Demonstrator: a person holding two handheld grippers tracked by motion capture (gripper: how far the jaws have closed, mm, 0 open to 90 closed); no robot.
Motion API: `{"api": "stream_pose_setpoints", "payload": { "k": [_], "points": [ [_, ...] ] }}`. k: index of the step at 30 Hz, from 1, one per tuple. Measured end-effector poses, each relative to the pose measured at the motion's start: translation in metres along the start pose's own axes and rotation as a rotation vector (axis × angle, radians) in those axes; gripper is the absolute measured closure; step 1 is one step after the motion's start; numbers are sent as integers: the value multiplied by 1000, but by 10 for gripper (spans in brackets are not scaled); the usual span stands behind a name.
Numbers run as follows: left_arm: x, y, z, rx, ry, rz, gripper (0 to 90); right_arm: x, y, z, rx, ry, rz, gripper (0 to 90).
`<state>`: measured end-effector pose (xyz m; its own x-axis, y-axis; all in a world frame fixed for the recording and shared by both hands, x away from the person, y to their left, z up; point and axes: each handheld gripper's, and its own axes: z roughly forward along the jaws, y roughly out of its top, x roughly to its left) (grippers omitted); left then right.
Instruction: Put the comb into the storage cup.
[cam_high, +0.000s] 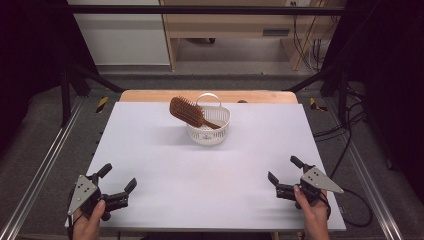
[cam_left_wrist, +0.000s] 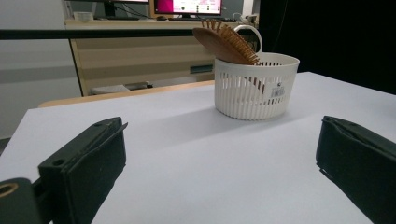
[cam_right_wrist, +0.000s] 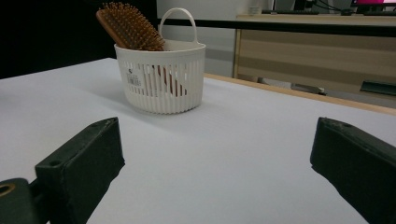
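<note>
A white slatted basket (cam_high: 209, 131) (cam_left_wrist: 256, 88) (cam_right_wrist: 161, 81) with a handle stands at the far middle of the white table. A brown wooden hairbrush (cam_high: 187, 111) (cam_left_wrist: 224, 43) (cam_right_wrist: 128, 25) rests in it, handle down inside, bristled head leaning out over the left rim. My left gripper (cam_high: 118, 179) (cam_left_wrist: 219, 163) is open near the table's front left corner, nothing between its jaws. My right gripper (cam_high: 285, 170) (cam_right_wrist: 215, 163) is open near the front right corner, also with nothing in it. Both point toward the basket from well short of it.
The white table top (cam_high: 210, 170) has a wooden strip along its far edge. Metal frame rails (cam_high: 45, 165) run along both sides of the table. Beyond it stand a wooden desk (cam_high: 240, 30) and cables on the floor (cam_high: 345, 135) at the right.
</note>
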<state>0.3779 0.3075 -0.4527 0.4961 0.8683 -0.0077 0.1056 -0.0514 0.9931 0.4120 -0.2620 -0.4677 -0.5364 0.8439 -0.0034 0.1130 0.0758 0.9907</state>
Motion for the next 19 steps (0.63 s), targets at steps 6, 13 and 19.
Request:
{"api": "stream_pose_setpoints", "payload": {
  "k": [6,13,19],
  "points": [
    [-4,-4,4,15,0,9,17,2,-2,2,7,7,2,28],
    [-20,-7,11,47,-19,60,22,6,-4,5,12,20,5,28],
    [-23,-10,14,41,-16,51,23,7,-5,11,29,-4,4,33]
  ]
}}
